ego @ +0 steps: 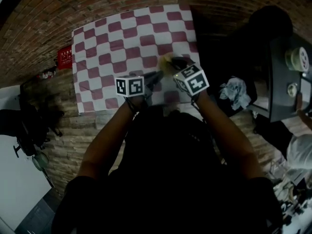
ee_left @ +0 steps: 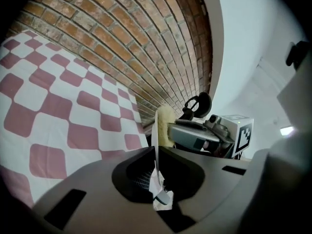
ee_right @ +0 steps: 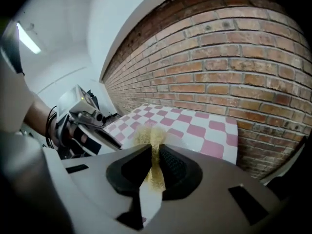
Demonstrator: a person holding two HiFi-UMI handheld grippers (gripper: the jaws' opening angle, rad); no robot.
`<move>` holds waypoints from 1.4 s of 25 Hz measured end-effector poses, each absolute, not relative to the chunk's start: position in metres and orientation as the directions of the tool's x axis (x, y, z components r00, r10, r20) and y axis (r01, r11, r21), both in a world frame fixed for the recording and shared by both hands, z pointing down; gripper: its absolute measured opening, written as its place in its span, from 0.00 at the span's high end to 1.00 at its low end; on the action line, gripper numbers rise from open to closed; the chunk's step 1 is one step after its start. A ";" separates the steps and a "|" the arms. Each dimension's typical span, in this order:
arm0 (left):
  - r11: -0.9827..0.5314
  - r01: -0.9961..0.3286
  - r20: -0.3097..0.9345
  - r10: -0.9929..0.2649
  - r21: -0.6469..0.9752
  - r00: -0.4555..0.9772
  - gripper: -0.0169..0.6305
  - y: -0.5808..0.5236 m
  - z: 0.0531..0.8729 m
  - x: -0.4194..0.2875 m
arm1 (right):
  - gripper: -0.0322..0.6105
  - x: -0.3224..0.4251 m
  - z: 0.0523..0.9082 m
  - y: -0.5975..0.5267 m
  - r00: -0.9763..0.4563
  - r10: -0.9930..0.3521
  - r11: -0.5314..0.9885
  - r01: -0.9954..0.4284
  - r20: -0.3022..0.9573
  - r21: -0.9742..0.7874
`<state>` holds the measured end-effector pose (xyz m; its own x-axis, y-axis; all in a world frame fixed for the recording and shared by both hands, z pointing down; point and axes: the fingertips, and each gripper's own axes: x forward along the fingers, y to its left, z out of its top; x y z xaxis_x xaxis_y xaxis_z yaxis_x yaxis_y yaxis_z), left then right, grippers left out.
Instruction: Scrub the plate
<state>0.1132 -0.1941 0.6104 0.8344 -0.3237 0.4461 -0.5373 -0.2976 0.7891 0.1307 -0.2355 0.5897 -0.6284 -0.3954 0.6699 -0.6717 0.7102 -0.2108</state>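
You are working over a table draped in a red-and-white checked cloth [ego: 122, 38], with brick [ego: 44, 13] all around it and a pale ceiling carrying a strip light [ee_right: 27, 38] off to one side. A red sign [ego: 64, 57] is hanging beyond the cloth's left edge (its print is too small to read). The only other markings are the black-and-white squares on the gripper cubes. Your left gripper [ee_left: 157, 177] is clamping the plate [ee_left: 156, 155], its jaws nearly together on the thin white rim, and is holding it edge-on over the near right part of the cloth. Your right gripper [ee_right: 155, 155] is pinching a yellow sponge [ee_right: 148, 135], which is pressing against the plate's face, just beside the left jaws.
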 end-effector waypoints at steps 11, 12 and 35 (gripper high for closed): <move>-0.248 -0.532 0.333 -0.553 0.810 0.764 0.94 -0.191 0.552 0.116 | 0.87 0.156 0.570 -0.166 -0.683 -0.292 0.790 -0.567 0.669 -0.234; -0.246 -0.538 0.331 -0.566 0.806 0.755 0.94 -0.188 0.549 0.113 | 0.87 0.161 0.571 -0.163 -0.682 -0.280 0.792 -0.562 0.675 -0.239; -0.250 -0.495 0.302 -0.546 0.832 0.782 0.93 -0.116 0.530 0.041 | 0.87 0.062 0.506 -0.183 -0.660 -0.369 0.848 -0.527 0.654 -0.053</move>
